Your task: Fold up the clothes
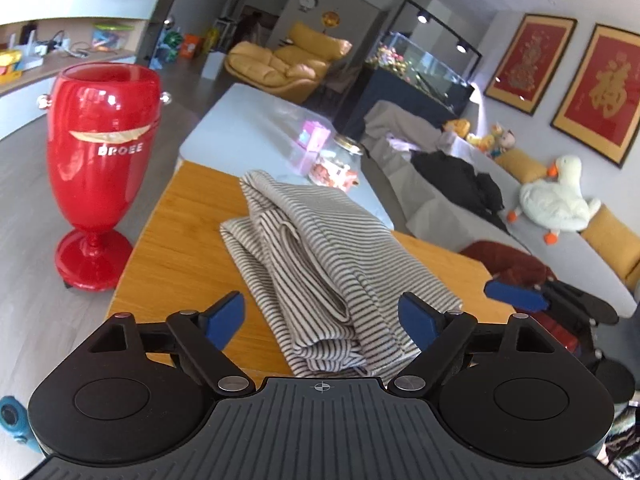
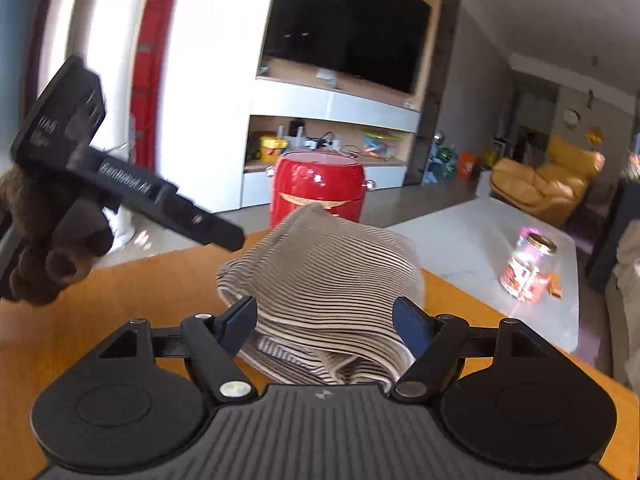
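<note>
Striped fabric, a grey-and-cream garment (image 1: 320, 256), is seen in the left wrist view bunched in loose layers on the wooden tabletop (image 1: 188, 240), its near end lying between and just ahead of the spread fingers of the left gripper (image 1: 324, 320), which are released and hold nothing. Beyond the left finger a red goblet-shaped stand (image 1: 100, 168) is seen on the floor; the right gripper (image 1: 520, 298) shows past the right finger. In the right wrist view the garment (image 2: 328, 280) is mounded between the parted, empty fingers of the right gripper (image 2: 324, 322), with the left gripper (image 2: 120, 188) up to the left. Whether folding is ending or the heap awaits spreading cannot be settled. Any grip would best be taken on one edge layer only.
</note>
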